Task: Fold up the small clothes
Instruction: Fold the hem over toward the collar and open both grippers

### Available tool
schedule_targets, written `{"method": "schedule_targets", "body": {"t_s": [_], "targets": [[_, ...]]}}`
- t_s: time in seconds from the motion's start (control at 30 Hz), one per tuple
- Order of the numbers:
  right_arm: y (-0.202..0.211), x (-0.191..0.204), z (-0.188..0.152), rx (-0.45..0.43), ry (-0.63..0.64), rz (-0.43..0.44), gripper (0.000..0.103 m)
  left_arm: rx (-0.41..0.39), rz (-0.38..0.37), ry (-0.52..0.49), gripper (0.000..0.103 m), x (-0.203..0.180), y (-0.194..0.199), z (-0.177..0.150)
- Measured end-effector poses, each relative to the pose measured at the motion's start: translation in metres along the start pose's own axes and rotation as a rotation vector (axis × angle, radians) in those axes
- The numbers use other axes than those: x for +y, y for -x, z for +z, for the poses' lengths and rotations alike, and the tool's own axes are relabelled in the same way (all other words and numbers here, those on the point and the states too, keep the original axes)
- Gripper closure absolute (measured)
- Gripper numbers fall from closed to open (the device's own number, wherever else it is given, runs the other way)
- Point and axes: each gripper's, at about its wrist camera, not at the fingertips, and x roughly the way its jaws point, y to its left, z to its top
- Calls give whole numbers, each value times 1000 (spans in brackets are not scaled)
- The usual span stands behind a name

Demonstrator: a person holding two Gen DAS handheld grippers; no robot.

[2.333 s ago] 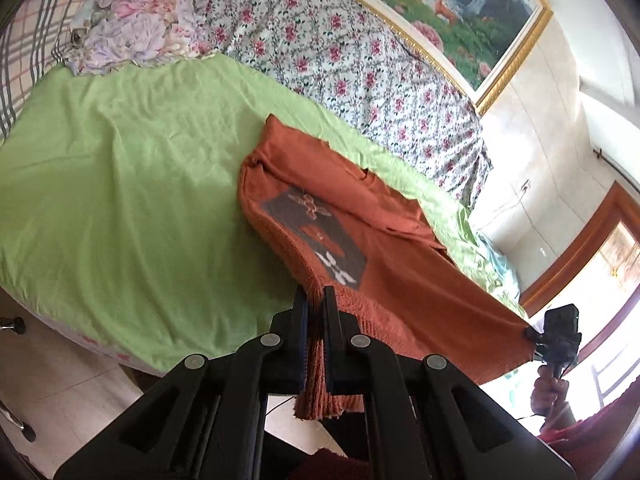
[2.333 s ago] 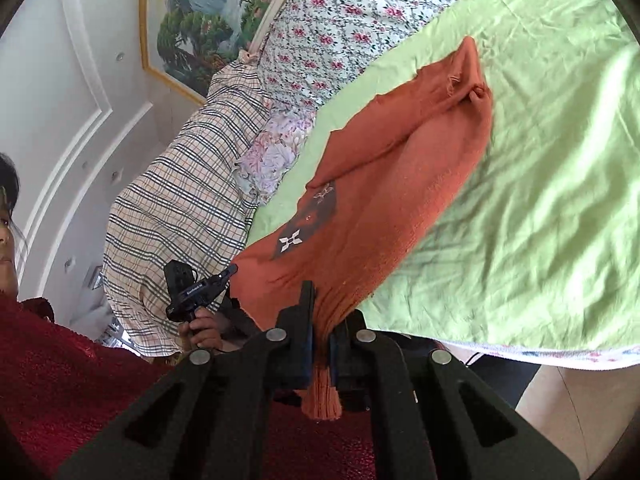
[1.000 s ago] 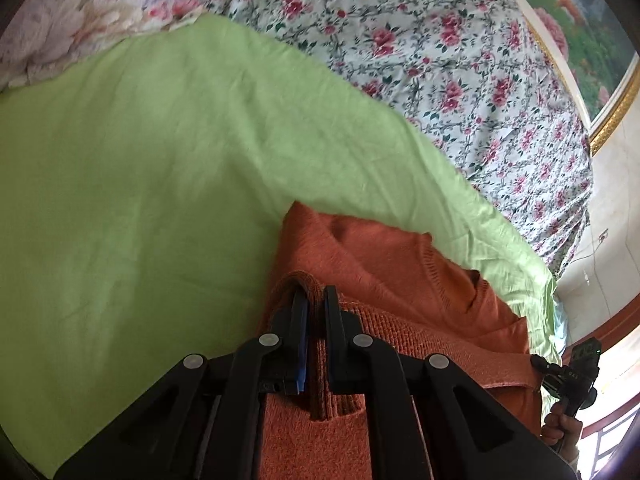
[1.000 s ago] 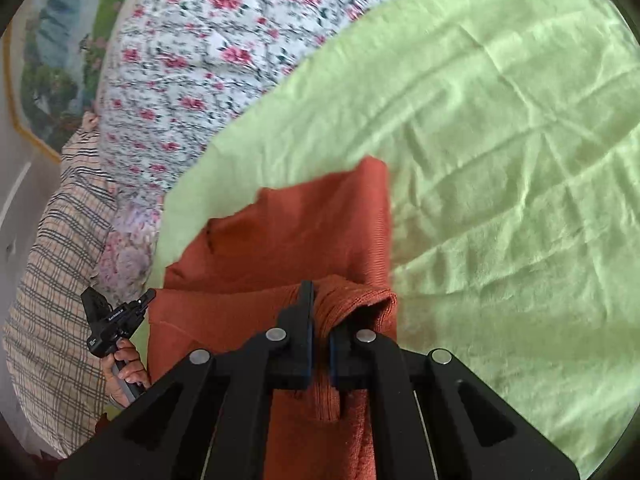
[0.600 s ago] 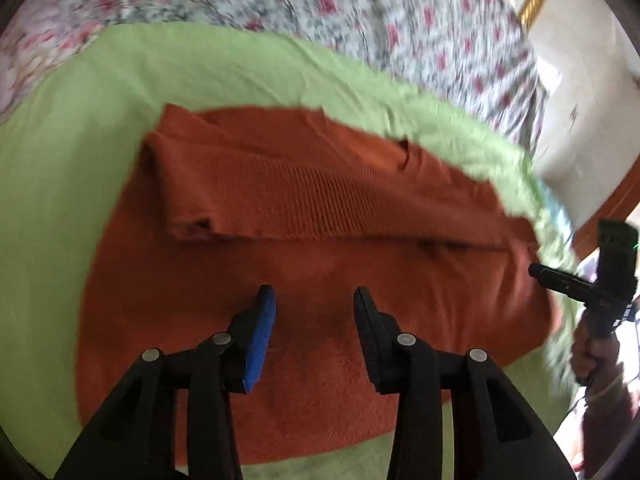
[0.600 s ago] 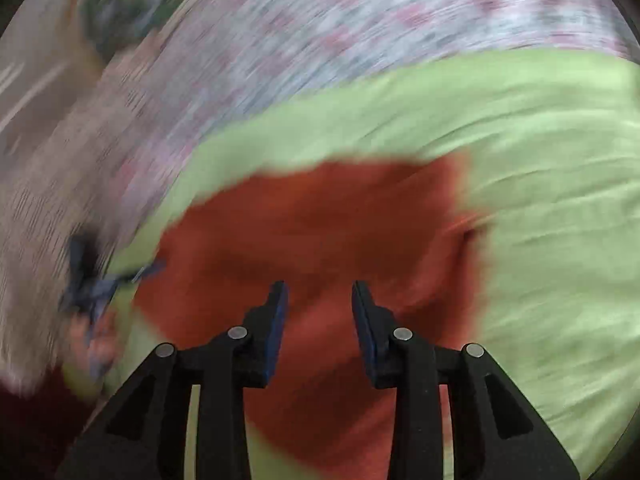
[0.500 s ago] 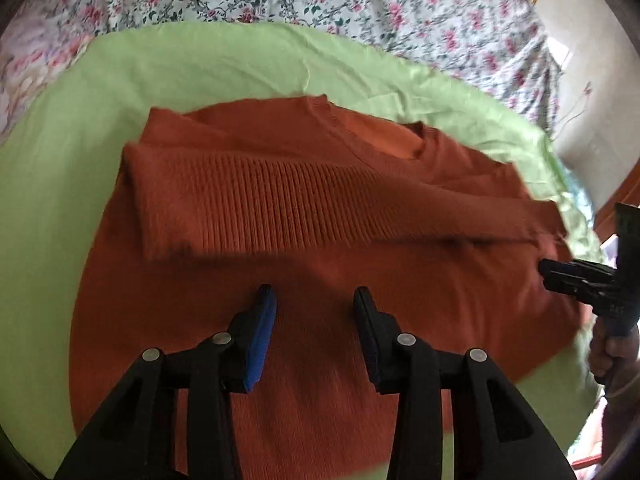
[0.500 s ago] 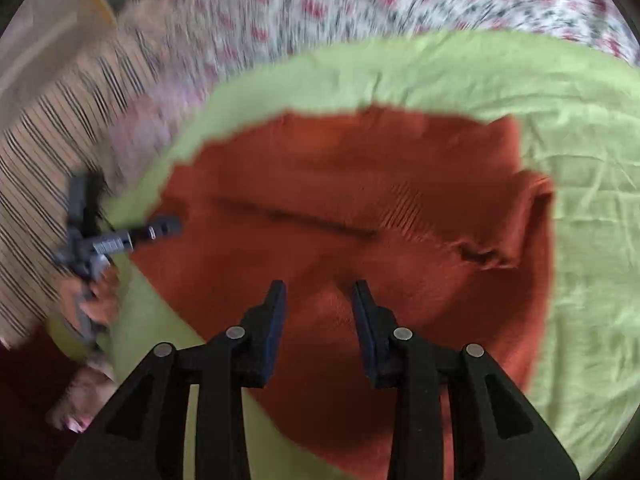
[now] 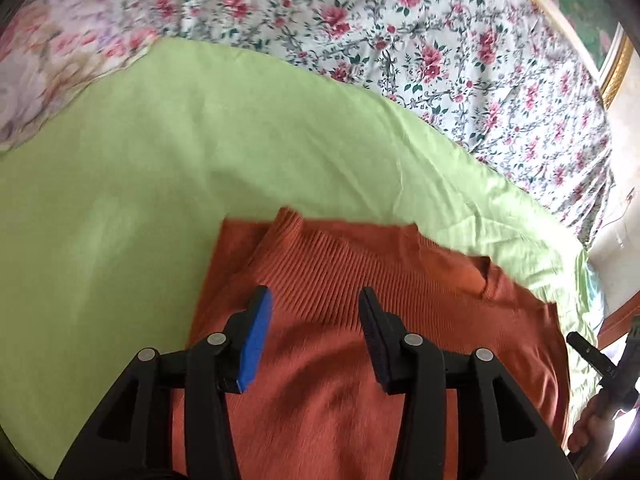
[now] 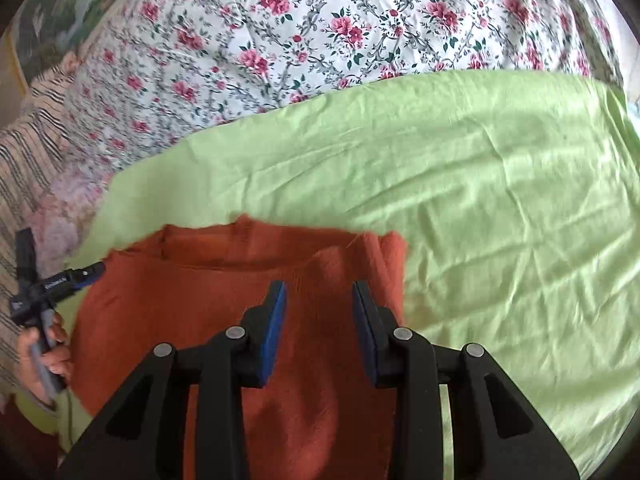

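A rust-orange knit sweater (image 9: pixel 320 392) lies folded on a light green sheet (image 9: pixel 160 160). Its ribbed hem (image 9: pixel 360 264) is laid over the upper part, near the neckline (image 9: pixel 476 276). My left gripper (image 9: pixel 314 294) hovers over the sweater's left half with its jaws opening and nothing between the pads. In the right wrist view the sweater (image 10: pixel 180 312) fills the lower left. My right gripper (image 10: pixel 319 285) stands open above its right edge, also holding nothing.
A floral quilt (image 9: pixel 400 20) is bunched along the far side of the sheet. Striped fabric (image 10: pixel 28 152) lies at the far left. A gold picture frame (image 9: pixel 616 68) hangs at the upper right. A hand (image 10: pixel 44 356) grips the other gripper's handle beside the sweater.
Both grippers were shut on the sweater's hem and carried it forward over the body. They have let go, opened and drawn back upward, and the hem now rests near the neckline.
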Motion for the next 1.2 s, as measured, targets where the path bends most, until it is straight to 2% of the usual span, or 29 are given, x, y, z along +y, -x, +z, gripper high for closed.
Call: {"method": "schedule_targets", "body": {"t_s": [0.1,0.23,0.3,0.43,0.5,0.67,0.73,0.8,1.07,1.2], "targets": [[11,10,-22,10,-13,51,61,-2,-15,24,56,7,24,-31],[28,18,-60,26,-50,116,61,-17,-66,83,54,20,64,-84],[35,18,-80,25,-70,142,57,-33,-81,97,46,23,85,-106],[43,3,-110,28,-145,98,54,-44,-65,127,42,34,109,-143],[48,-4,-117,18,-187,124,54,-40,-68,158,40,43,116,-157],[69,2,-124,-22,-171,88,52,-20,-99,257,37,62,114,-183],[72,6,-128,-25,-173,102,51,-29,-104,264,35,61,113,-187],[74,13,-131,-15,-168,120,51,-31,-106,260,28,58,111,-185],[72,35,-138,14,-146,181,48,-87,-87,294,22,59,85,-160],[73,40,-138,9,-140,195,46,-107,-45,321,24,57,73,-142]]}}
